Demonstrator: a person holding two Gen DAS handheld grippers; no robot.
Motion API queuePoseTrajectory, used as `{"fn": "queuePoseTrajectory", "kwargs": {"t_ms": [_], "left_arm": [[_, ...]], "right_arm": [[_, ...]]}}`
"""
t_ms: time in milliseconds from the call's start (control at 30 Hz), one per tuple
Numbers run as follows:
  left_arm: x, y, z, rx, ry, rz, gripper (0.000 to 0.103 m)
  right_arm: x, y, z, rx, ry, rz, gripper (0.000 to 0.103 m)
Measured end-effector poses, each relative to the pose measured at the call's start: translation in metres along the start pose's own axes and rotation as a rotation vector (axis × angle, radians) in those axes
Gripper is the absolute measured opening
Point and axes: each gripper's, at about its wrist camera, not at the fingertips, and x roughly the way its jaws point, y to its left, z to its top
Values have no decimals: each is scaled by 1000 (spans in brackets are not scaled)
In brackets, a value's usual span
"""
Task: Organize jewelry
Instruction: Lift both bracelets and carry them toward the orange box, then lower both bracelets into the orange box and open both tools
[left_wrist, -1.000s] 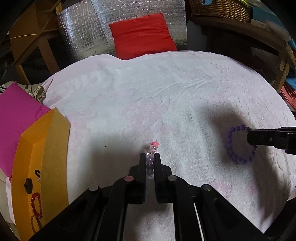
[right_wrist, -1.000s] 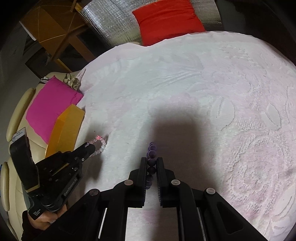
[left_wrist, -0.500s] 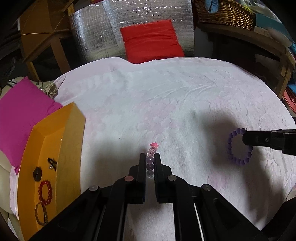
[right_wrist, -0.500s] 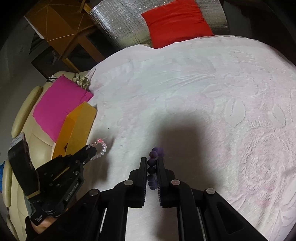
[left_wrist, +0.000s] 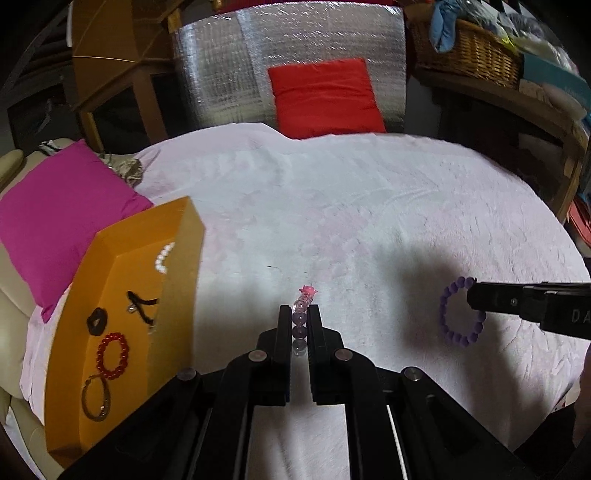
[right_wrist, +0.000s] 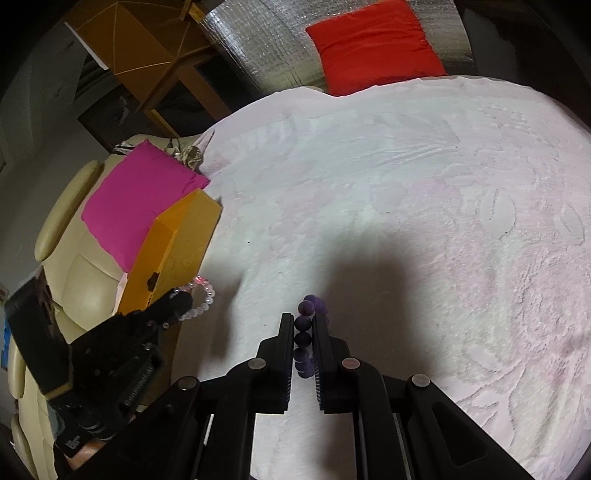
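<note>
Beaded bracelets, light, floppy, slippery: your left gripper (left_wrist: 299, 325) jaws clamp the clear-pink bracelet (left_wrist: 302, 310), right gripper (right_wrist: 304, 332) jaws the purple bracelet (right_wrist: 306, 328); grip across beads

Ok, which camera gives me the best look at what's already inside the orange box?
The left wrist view. It looks into the orange box, showing a red bead bracelet, a white bead strand, a metal ring and dark pieces. The right wrist view shows mostly the box's outer wall, with one dark piece inside.
</note>
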Motion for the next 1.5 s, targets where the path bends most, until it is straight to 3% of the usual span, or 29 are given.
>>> {"fn": "queuePoseTrajectory", "kwargs": {"t_ms": [400, 833, 1200, 1500], "left_arm": [[-49, 48, 1, -52, -88, 77, 8], [-87, 121, -13, -158, -145, 187, 8], [-86, 171, -39, -228, -118, 280, 8], [-59, 211, -70, -286, -6, 313, 8]], "right_arm": [[-22, 49, 0, -43, -58, 63, 11], [-13, 154, -4, -217, -40, 143, 11], [22, 221, -27, -318, 17, 195, 11], [54, 241, -51, -343, 93, 223, 11]]}}
